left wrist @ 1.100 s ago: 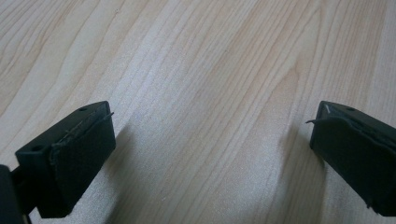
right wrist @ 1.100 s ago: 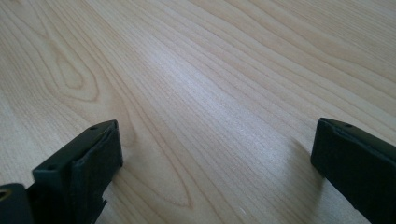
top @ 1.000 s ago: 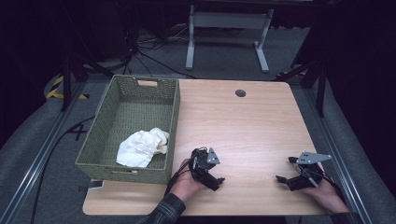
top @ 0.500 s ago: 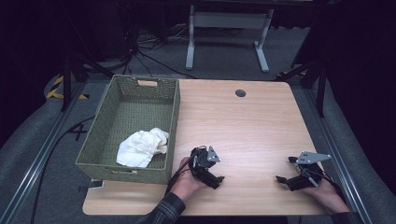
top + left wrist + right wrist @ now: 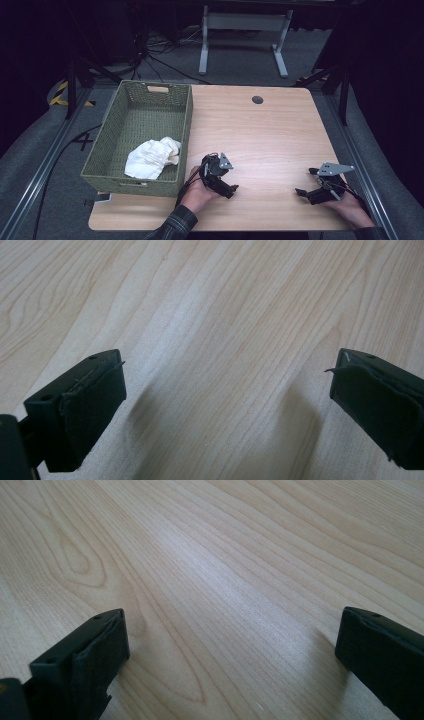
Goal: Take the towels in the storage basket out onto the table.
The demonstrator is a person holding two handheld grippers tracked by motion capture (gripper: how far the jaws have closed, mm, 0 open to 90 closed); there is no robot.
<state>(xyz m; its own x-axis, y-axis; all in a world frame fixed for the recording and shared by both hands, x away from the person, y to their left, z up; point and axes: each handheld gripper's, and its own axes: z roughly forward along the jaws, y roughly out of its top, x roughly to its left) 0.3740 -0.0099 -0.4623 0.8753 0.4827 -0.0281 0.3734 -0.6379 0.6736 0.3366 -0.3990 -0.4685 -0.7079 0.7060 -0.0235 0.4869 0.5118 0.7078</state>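
Left hand-held gripper [image 5: 226, 184]: held low over the counter [image 5: 260, 140] near its front edge, just right of the basket's front corner; grey plate on top, cable trailing back toward the sleeve.
Left jaws: spread wide in the left gripper view [image 5: 225, 405]; bare wood grain between them, nothing pinched.
Left jaw shadows: soft dark patches on the wood right beside each jaw, so the tips sit close to the surface; contact cannot be told.
Right hand-held gripper [image 5: 311, 192]: low over the counter near the front right corner, well apart from the left one; grey plate up, tips pointing toward the counter's middle.
Right jaws: spread wide in the right gripper view [image 5: 232, 650]; plain wood between them, nothing held.
Cloth [image 5: 151, 157]: white, crumpled, lying inside the basket at its front end, toward the right wall; not touched by either gripper; nearest to the left one, with the basket wall between.
Basket [image 5: 189, 115]: green woven, rectangular, on the counter's left side, overhanging the left edge; handle slot in the far wall.
Hole [image 5: 257, 100]: round dark grommet near the counter's far edge.
Hands: left hand [image 5: 196, 194] and right hand [image 5: 351, 207] grip the tools from the front edge.
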